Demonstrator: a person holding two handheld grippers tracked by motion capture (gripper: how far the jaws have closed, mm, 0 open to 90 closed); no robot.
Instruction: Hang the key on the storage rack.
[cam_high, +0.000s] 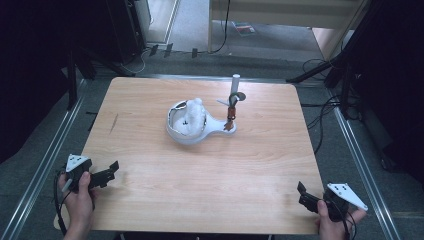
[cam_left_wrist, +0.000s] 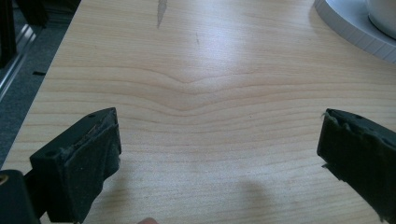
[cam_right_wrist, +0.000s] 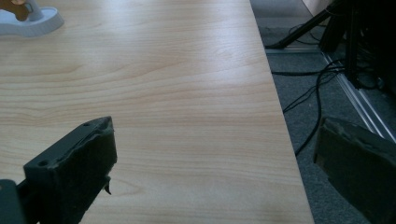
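Both grippers' black padded fingers stand wide apart with nothing between them: the left gripper sits over the near left corner of the pale wooden table, the right gripper over its near right corner. Well away from both, mid-table, rests a white round stand holding a white crumpled lump, with a thin upright post at its right end
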